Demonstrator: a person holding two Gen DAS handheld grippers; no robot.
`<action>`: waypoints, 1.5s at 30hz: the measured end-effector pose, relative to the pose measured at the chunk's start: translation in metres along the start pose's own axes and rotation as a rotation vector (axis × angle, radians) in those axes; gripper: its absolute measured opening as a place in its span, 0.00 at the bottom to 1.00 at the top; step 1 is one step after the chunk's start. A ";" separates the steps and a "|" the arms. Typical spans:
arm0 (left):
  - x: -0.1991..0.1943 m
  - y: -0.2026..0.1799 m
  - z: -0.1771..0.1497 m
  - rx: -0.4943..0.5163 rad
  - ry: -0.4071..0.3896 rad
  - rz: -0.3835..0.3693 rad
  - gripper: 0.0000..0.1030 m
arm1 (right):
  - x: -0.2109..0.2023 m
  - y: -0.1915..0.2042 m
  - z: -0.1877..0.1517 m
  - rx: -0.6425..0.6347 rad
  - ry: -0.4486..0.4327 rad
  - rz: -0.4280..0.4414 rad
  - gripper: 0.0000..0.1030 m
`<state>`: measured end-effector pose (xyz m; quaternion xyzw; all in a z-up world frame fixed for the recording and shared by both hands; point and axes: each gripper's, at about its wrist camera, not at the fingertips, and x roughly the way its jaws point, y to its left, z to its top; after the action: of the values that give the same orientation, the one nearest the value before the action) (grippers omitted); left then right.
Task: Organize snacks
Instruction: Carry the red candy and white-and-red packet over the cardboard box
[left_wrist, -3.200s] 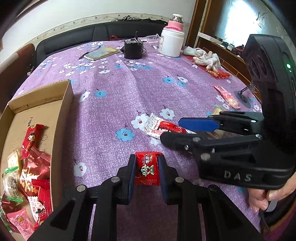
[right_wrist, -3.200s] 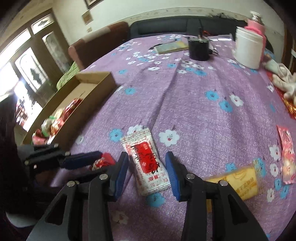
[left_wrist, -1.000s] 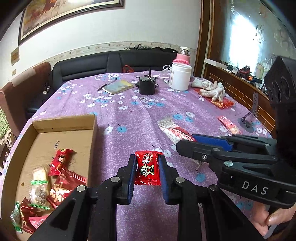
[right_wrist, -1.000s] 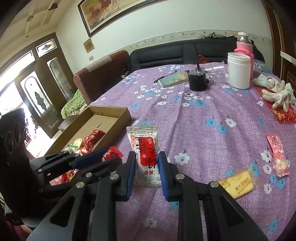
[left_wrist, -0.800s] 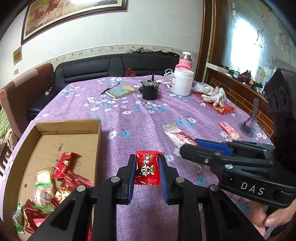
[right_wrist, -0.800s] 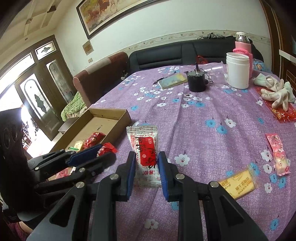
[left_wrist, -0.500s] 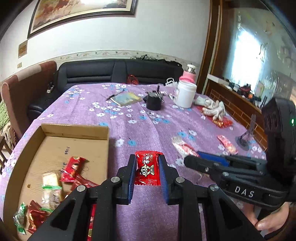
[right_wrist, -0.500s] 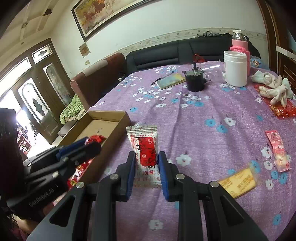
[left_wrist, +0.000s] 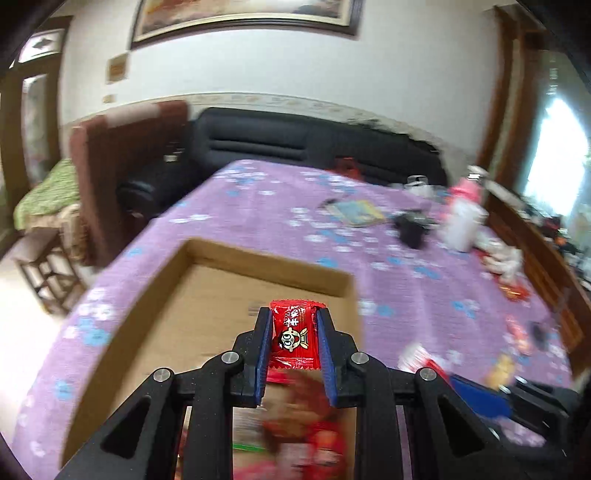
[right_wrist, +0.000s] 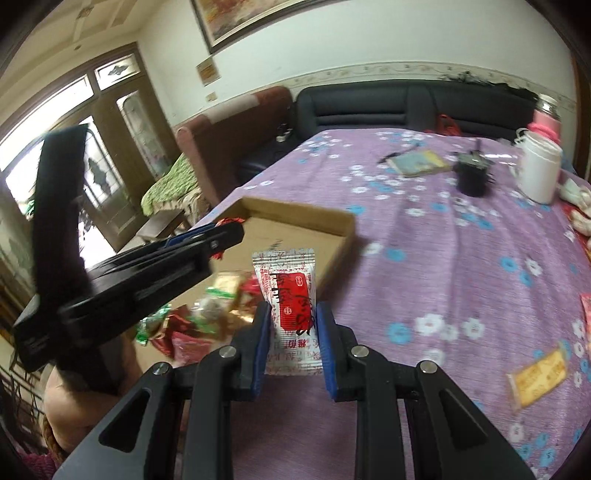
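My left gripper (left_wrist: 291, 332) is shut on a small red candy packet (left_wrist: 292, 338) and hangs over the open cardboard box (left_wrist: 266, 264). Blurred red snack packets (left_wrist: 306, 432) lie in the near part of the box. In the right wrist view my right gripper (right_wrist: 291, 325) is shut on a white sachet with a red label (right_wrist: 290, 295), held beside the box's (right_wrist: 314, 218) right wall. Several loose snacks (right_wrist: 207, 310) fill the box's near end. The left gripper (right_wrist: 236, 230) also shows from the side in that view, over the box, with the candy's red edge at its tip.
The box stands on a purple flowered tablecloth (right_wrist: 461, 258). A yellow packet (right_wrist: 539, 373) lies at the right. A white jar (right_wrist: 537, 171), a black cup (right_wrist: 472, 177) and a booklet (right_wrist: 421, 162) stand far back. A person's hand (right_wrist: 85, 410) holds the left tool.
Both grippers have swung left with their packets still held. The left one has gone from the bare cloth to above the box, and the right one has come up to the box's right wall.
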<state>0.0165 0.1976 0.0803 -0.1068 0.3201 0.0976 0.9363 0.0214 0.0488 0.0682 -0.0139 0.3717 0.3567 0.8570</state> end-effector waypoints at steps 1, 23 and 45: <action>0.004 0.007 0.000 -0.019 0.012 0.024 0.25 | 0.003 0.004 0.001 -0.005 0.004 0.005 0.23; 0.036 0.047 -0.005 -0.131 0.119 0.129 0.25 | 0.060 0.049 -0.025 -0.084 0.112 0.056 0.24; 0.037 0.045 -0.005 -0.126 0.124 0.139 0.25 | 0.057 0.056 -0.033 -0.129 0.107 0.069 0.26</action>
<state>0.0310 0.2434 0.0474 -0.1490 0.3773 0.1753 0.8971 -0.0070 0.1152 0.0206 -0.0752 0.3933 0.4079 0.8206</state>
